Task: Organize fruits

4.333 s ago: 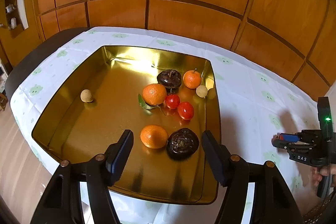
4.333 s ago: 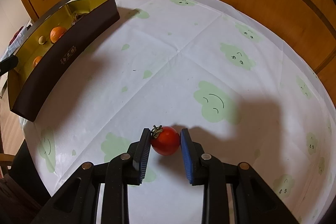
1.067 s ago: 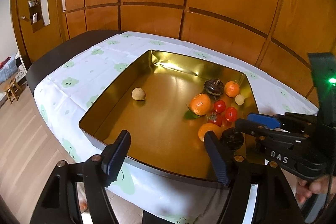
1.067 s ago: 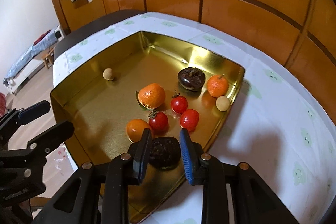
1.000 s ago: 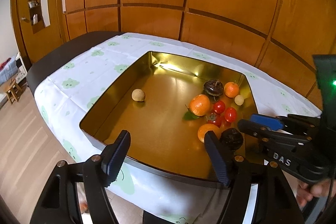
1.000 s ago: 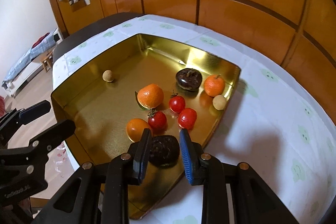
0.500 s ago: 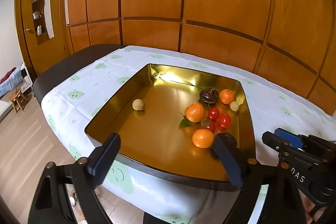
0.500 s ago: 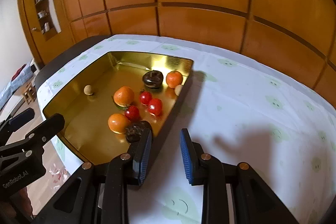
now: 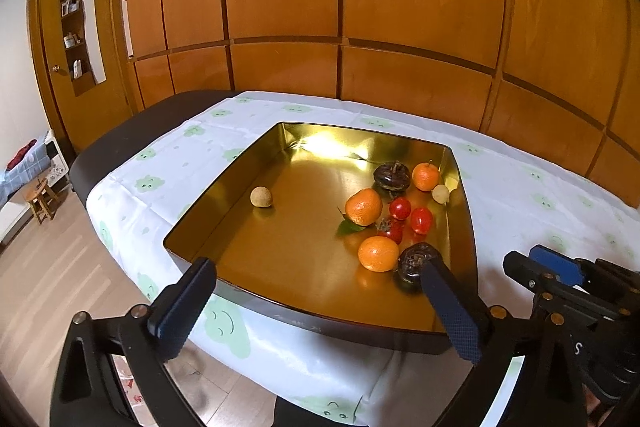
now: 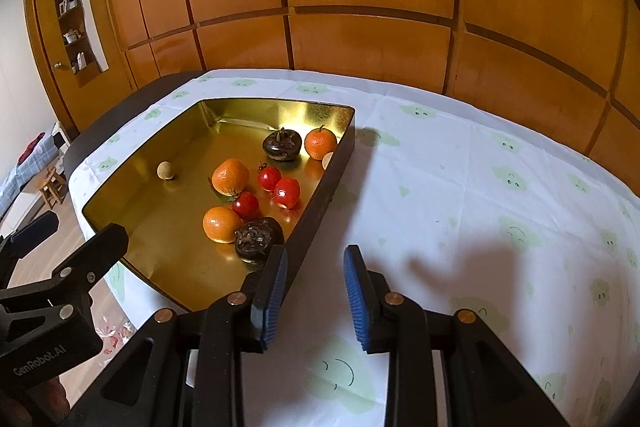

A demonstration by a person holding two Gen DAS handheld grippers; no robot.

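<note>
Gold tray [image 10: 120, 187] now holds all visible fruit: third cherry tomato [image 10: 245, 205] sits centre frame beside the near orange [image 10: 219, 223]; earlier it lay out on the tabletop [image 10: 460, 195] between the right claw's pads. Right claw [image 10: 314, 293] released, empty, backed off lower centre; left claw [image 9: 320, 311] spread wide, empty. Sorting looks near done (no loose fruit seen). Writing: "GenRobot.AI", lower left
</note>
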